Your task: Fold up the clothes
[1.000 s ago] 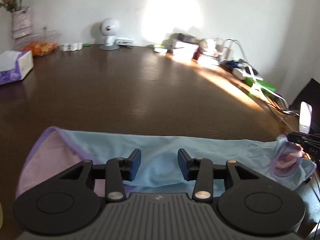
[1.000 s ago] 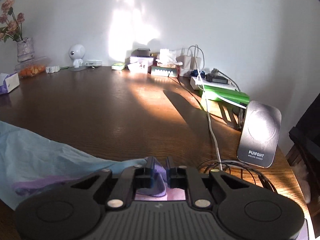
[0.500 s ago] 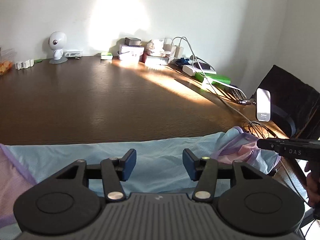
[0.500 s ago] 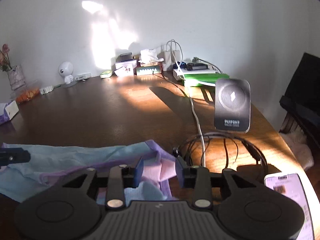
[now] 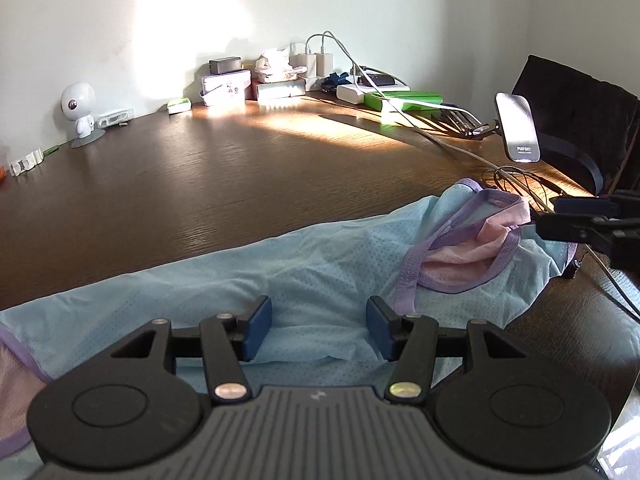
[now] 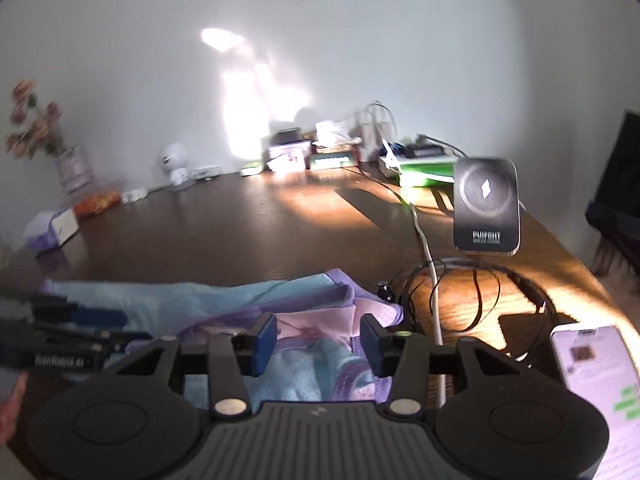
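Your left gripper [image 5: 318,330] is hovering low over the light blue garment [image 5: 280,272], fingers spread wide with nothing between the blue pads [image 5: 256,332]. The garment is lying stretched across the dark wooden table [image 5: 240,184], its purple-trimmed, pink-lined opening [image 5: 468,248] bunching at the right. Your right gripper [image 5: 560,220] is reaching in there from the right edge, just beside that opening.

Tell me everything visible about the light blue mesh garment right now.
The light blue perforated mesh garment with purple trim and pink lining lies rumpled along the near edge of the dark wooden table. Its trimmed opening gapes at the right end. Both the left hand-held gripper and the right hand-held gripper are open above it, not gripping.
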The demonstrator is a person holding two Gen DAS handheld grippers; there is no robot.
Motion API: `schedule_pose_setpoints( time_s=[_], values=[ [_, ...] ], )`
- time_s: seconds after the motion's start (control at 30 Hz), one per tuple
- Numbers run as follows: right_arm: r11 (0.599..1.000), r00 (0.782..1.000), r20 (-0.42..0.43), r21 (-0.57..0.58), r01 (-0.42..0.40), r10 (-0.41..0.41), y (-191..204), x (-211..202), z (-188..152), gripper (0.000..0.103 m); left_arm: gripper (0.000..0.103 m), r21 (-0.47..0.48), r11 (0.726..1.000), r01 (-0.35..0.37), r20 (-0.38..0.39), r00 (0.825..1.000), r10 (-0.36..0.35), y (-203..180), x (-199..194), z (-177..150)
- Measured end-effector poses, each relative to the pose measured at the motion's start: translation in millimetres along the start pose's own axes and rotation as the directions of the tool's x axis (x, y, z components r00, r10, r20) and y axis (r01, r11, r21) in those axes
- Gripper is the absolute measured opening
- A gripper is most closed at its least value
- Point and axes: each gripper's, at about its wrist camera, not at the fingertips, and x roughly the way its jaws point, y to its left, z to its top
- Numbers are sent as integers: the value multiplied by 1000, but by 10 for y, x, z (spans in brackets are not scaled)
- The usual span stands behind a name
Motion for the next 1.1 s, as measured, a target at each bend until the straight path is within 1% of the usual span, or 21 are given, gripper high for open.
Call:
schedule_pose_setpoints(
  time_s=[0.1, 0.13, 0.17, 0.2, 0.23, 0.27, 0.33, 0.4, 0.5, 0.57, 0.6, 0.63, 0.7, 0.73, 0.8, 0.87, 0.9, 0.93, 0.97, 1.0, 1.1],
  values=[
    [964, 997, -78, -267, -16, -5, 39, -73, 45, 50, 55, 2, 1000, -3, 6, 1000, 3, 1, -7, -7],
    [959, 993, -119, -279, -43, 9, 25, -12, 59, 39, 55, 0, 1000, -4, 8, 1000, 4, 2, -10, -11],
    [954, 987, -160, -290, -70, 24, 11, 50, 72, 4, 56, -1, 1000, -4, 8, 1000, 4, 2, -11, -12],
    [950, 984, -176, -299, -85, 32, 13, 83, 68, 6, 56, -2, 1000, -5, 8, 1000, 5, 0, -10, -12],
    [946, 981, -191, -308, -99, 41, 14, 116, 63, 4, 56, -2, 1000, -6, 7, 1000, 6, -1, -10, -12],
    [932, 984, -173, -350, -89, 28, 51, 103, 65, 4, 56, -2, 1000, -7, 4, 1000, 7, -1, -11, -10],
    [941, 992, -118, -329, -83, 47, 33, 59, 137, 4, 57, -3, 1000, -5, -5, 1000, 5, 0, -9, 5],
    [957, 992, -107, -276, -95, 67, 1, 109, 173, 5, 57, -7, 1000, -4, -18, 1000, 4, -13, -52, 40],
    [951, 990, -140, -303, -55, 13, 26, 271, 31, 6, 57, -64, 998, 25, 41, 999, -22, -36, -229, 155],
    [955, 991, -136, -291, -55, 16, -20, 219, 47, 13, 57, -83, 988, 127, 66, 990, -122, -167, -272, 267],
    [957, 991, -134, -284, -55, 17, -43, 193, 55, 17, 57, -86, 978, 191, 71, 980, -185, -265, -269, 318],
    [964, 990, -137, -259, -67, 32, -88, 232, 118, 26, 57, -73, 964, 255, 62, 966, -251, -407, -222, 349],
    [974, 988, -141, -208, -90, 61, -178, 311, 244, 29, 56, -20, 944, 329, 26, 944, -328, -719, -84, 367],
    [978, 987, -143, -182, -101, 75, -223, 350, 308, 29, 55, 5, 935, 355, 7, 935, -355, -870, -14, 371],
    [984, 984, -145, -131, -123, 104, -313, 429, 434, 29, 45, 23, 935, 355, -25, 935, -354, -1040, 112, 365],
    [986, 980, -146, -78, -146, 133, -403, 507, 561, 27, 45, 20, 934, 357, -50, 933, -356, -1142, 222, 366],
    [986, 974, -180, -59, -153, 140, -419, 604, 565, 25, 45, 17, 936, 352, -59, 935, -350, -1172, 267, 367],
    [986, 966, -213, -39, -160, 148, -434, 702, 569, 20, 45, 15, 939, 344, -68, 937, -342, -1197, 313, 369],
    [986, 957, -246, -20, -166, 156, -450, 799, 573, 8, 44, 11, 943, 332, -76, 941, -330, -1206, 353, 374],
    [987, 957, -252, -19, -157, 147, -420, 810, 558, 3, 43, 6, 946, 323, -78, 944, -322, -1200, 379, 381],
    [985, 967, -213, -67, -156, 139, -308, 676, 561, 3, 43, -14, 947, 322, -85, 943, -322, -1168, 407, 396]
  ],
)
